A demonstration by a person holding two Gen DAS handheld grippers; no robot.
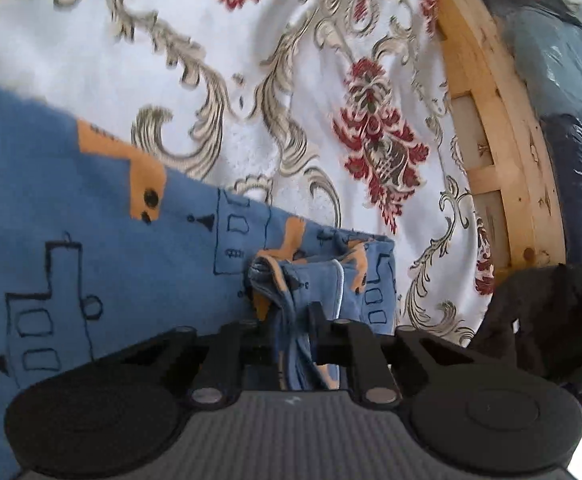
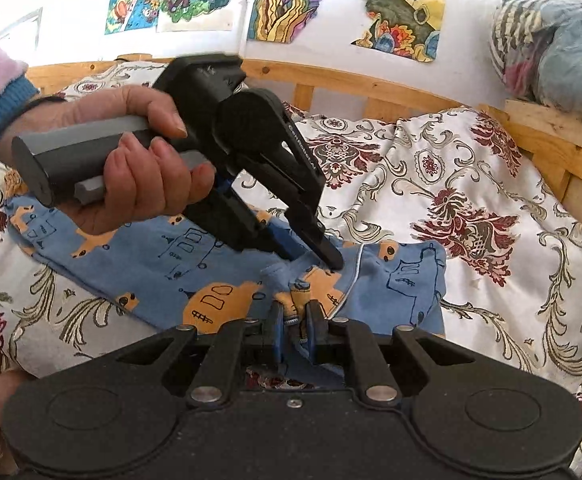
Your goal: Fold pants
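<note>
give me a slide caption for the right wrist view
Both grippers pinch the blue patterned pants on a floral bedspread.

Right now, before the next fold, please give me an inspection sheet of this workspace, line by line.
Surface: bedspread, white with red and beige floral pattern, wrinkled.
Job's things: blue pants with orange print, lying on the bedspread, one end bunched.
Clutter: bundled bedding at the far right corner; dark cloth at the bed edge.
Grippers: left gripper shut on the pants, held by a hand; right gripper shut on a pinched fold of the pants.
Cables: nothing seen.
Surroundings: wooden bed frame; coloured drawings on the white wall.
</note>
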